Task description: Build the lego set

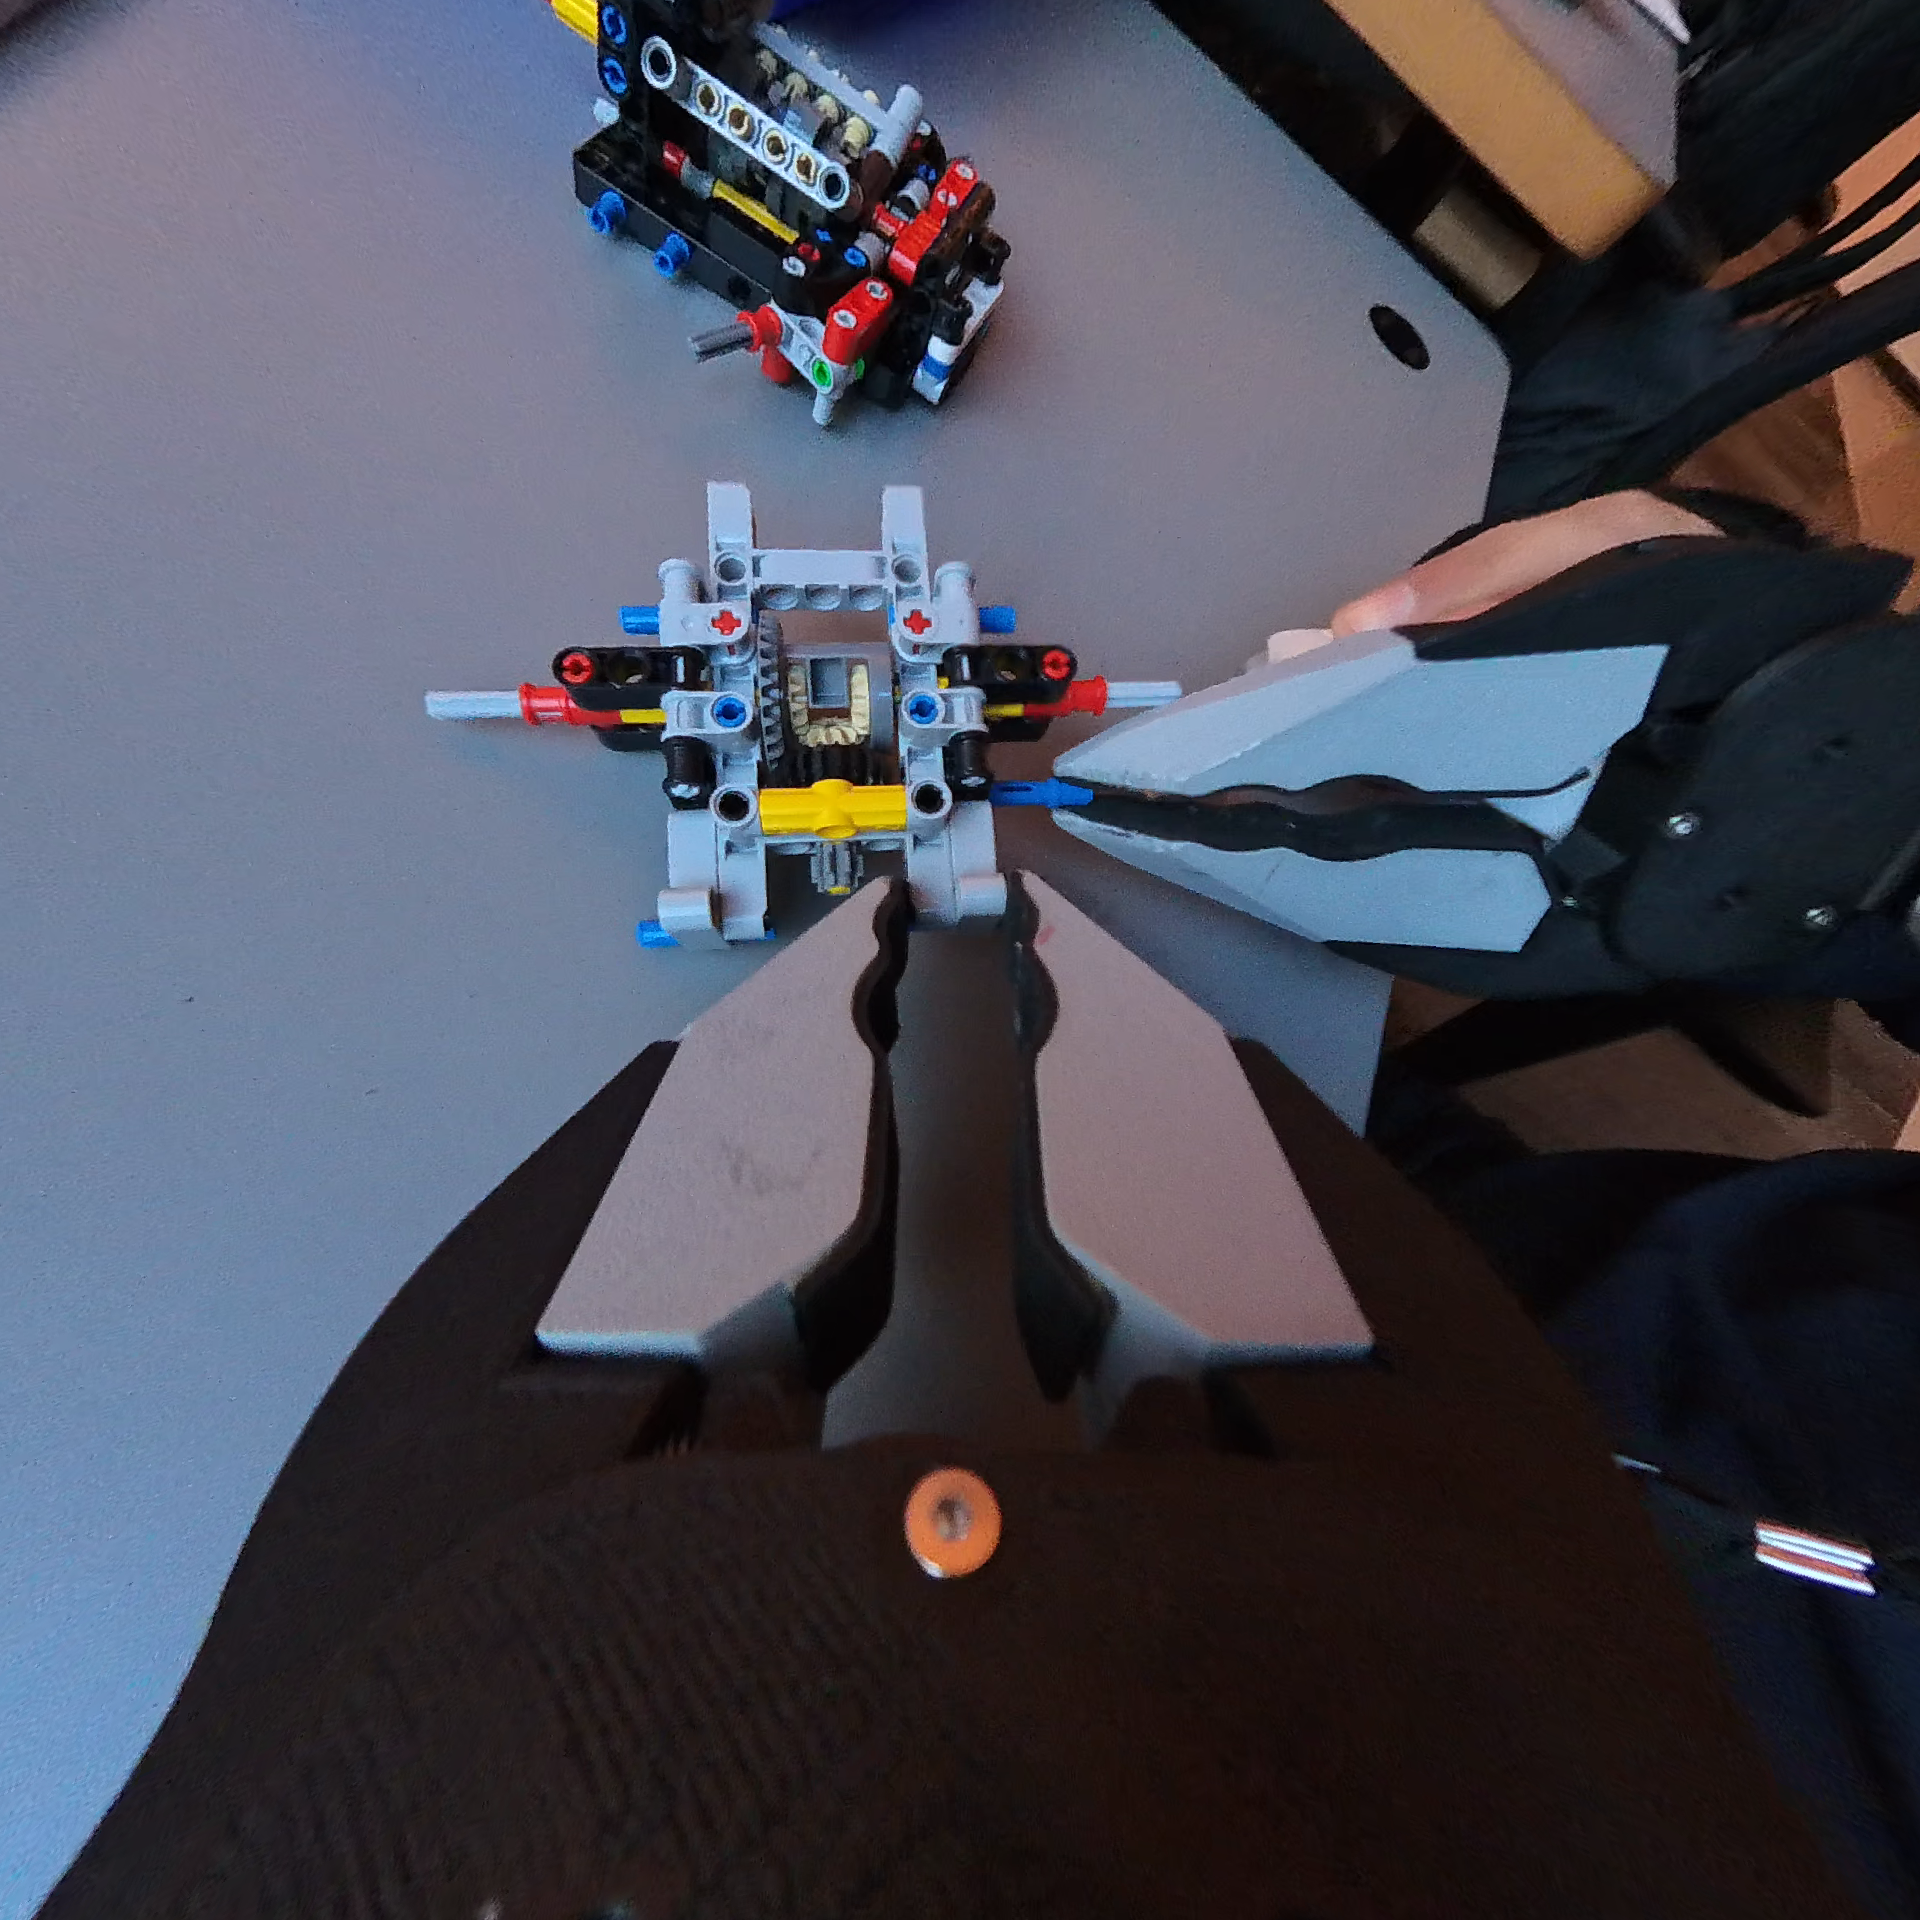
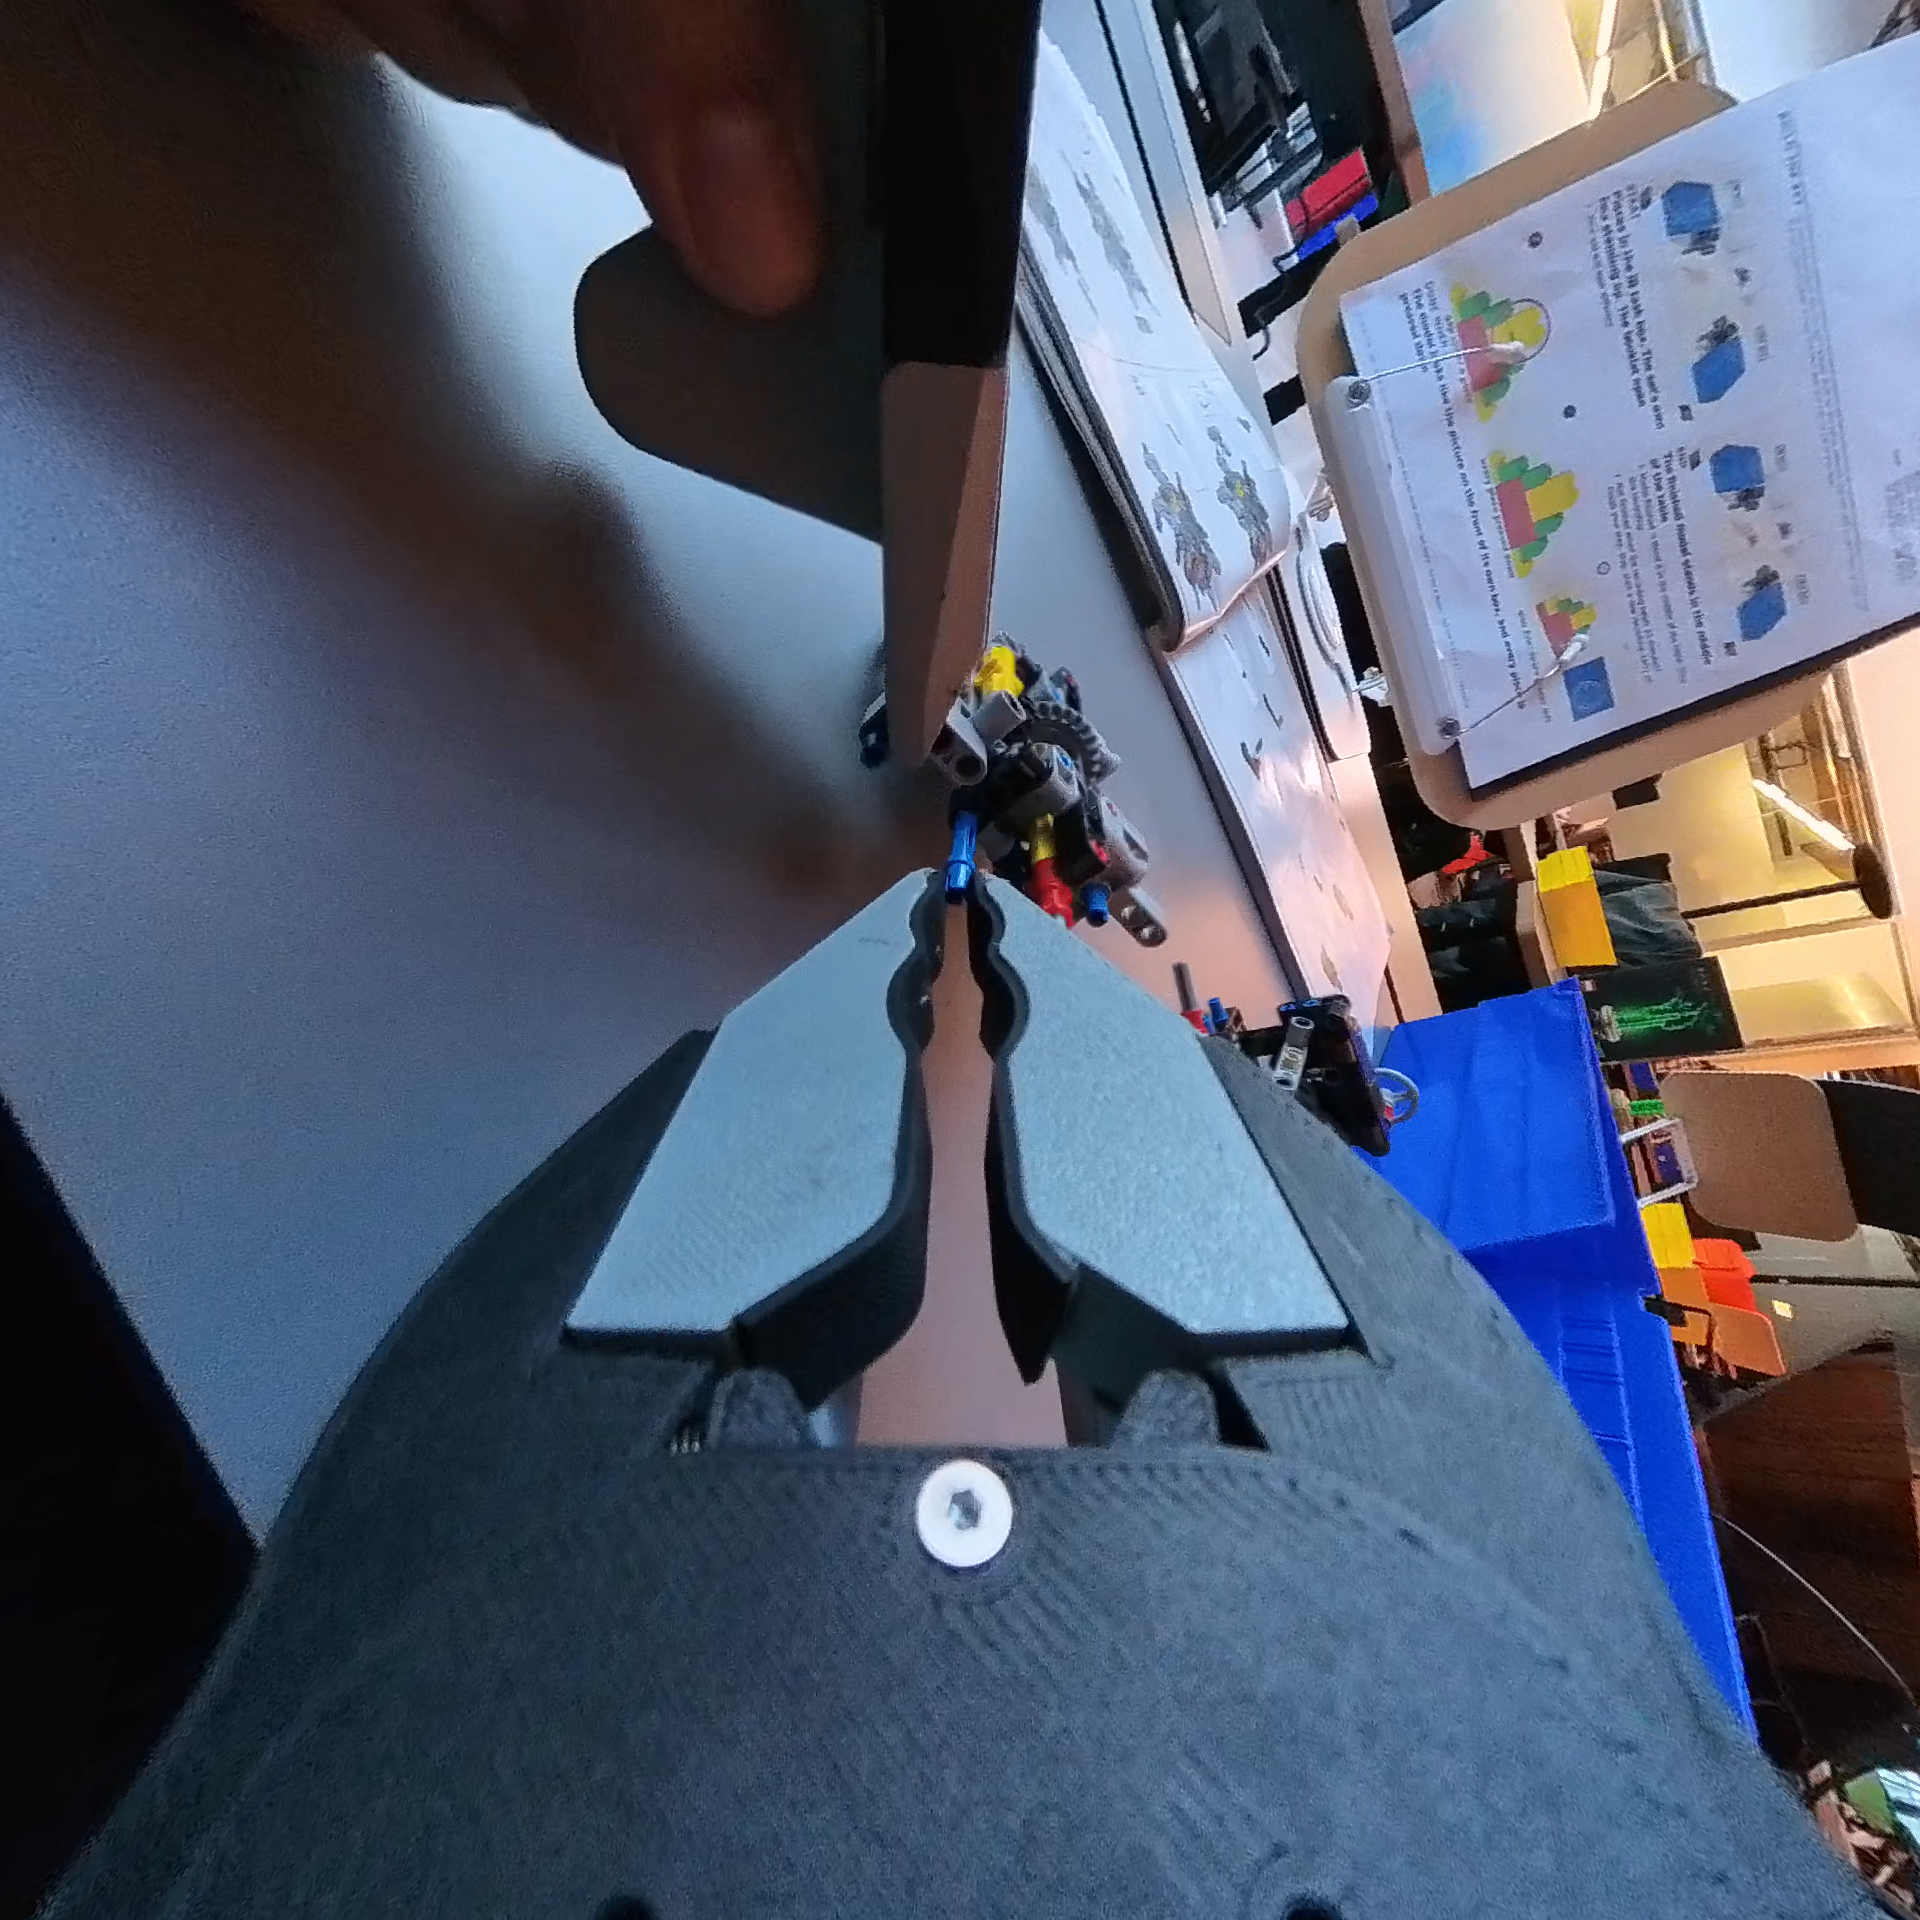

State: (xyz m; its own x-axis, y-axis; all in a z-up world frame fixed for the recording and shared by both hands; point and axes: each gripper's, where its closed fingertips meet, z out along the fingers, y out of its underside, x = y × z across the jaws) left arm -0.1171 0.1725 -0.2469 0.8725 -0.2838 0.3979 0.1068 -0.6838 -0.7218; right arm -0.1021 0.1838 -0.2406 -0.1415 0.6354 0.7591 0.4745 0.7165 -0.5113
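L tongs (image 1: 954,894) are pinching the near right leg of the grey gear assy (image 1: 821,717), pads pressing on both sides of that leg, holding it down on the counter (image 1: 260,935). Assy is sitting straight ahead of L tongs, touching the tips.

R tongs (image 2: 958,896) are pressed together on the tail of a small blue pin (image 2: 961,847). From the L view they're coming in from the right side, pin (image 1: 1039,795) pointing sideways at the assy's right flank, level w/ the yellow crosspiece (image 1: 831,808). Pin's long axis is running along the R tongs' own axis, roughly perpendicular to L tongs. Pin tip is sitting just beside the grey frame's side hole; can't tell if it's touching or already started in.

R tongs are nearer the pin and that hole; L tongs are only bracing.

Beyond the assy, well apart: a second, bigger black/red build (image 1: 800,197). To the R tongs' right: open instruction booklet (image 2: 1195,488), blue bin (image 2: 1507,1195).
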